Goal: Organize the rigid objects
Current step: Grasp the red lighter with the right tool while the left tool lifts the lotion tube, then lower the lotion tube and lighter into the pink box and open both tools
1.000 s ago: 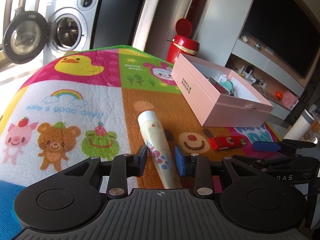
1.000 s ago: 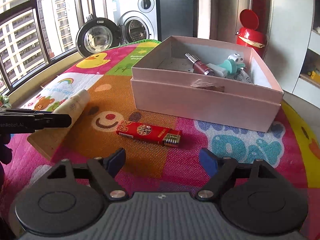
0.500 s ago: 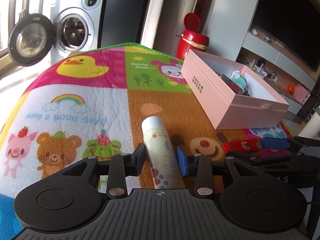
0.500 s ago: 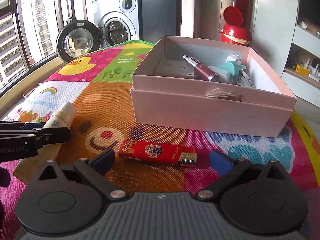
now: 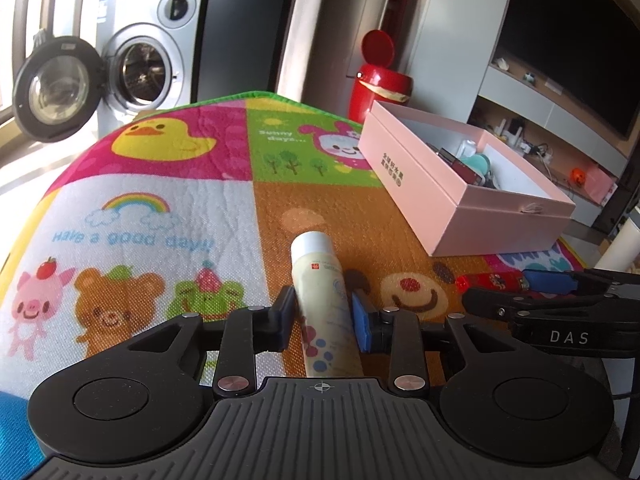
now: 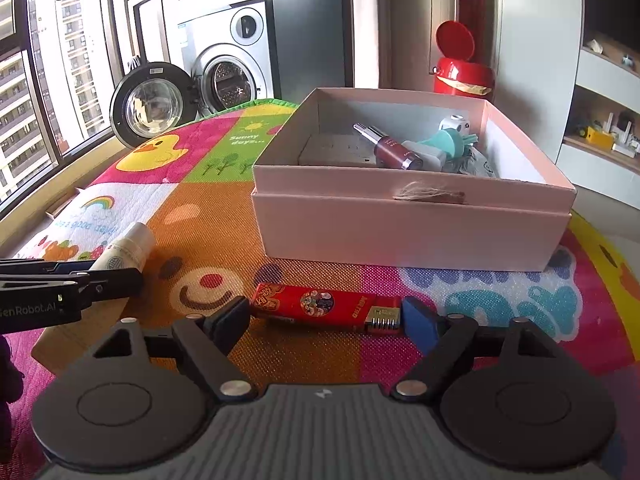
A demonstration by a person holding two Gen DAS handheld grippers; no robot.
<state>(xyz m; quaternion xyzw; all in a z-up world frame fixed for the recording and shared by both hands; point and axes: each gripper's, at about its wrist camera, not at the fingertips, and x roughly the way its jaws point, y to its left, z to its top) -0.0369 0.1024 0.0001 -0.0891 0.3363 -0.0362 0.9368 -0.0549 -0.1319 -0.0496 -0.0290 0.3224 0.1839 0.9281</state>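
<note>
A cream tube (image 5: pixel 322 292) with a white cap lies on the colourful mat. My left gripper (image 5: pixel 324 322) has its jaws closed on the tube's sides. The tube also shows in the right wrist view (image 6: pixel 128 246). A red lighter (image 6: pixel 326 308) lies flat on the mat in front of the pink box (image 6: pixel 408 220). My right gripper (image 6: pixel 326 320) is open, one finger at each end of the lighter. The lighter shows in the left wrist view (image 5: pixel 494 282) too, near the pink box (image 5: pixel 456 196). The box holds several small items.
A red bin (image 6: pixel 460 68) stands behind the box. A washing machine (image 6: pixel 228 64) with its door open stands beyond the mat's far edge. Windows are at the left, shelves (image 6: pixel 604 132) at the right. The mat (image 5: pixel 168 208) covers the whole table.
My left gripper has closed in on the tube and moved forward along it. My right gripper has moved forward and down so that its fingers now flank the lighter.
</note>
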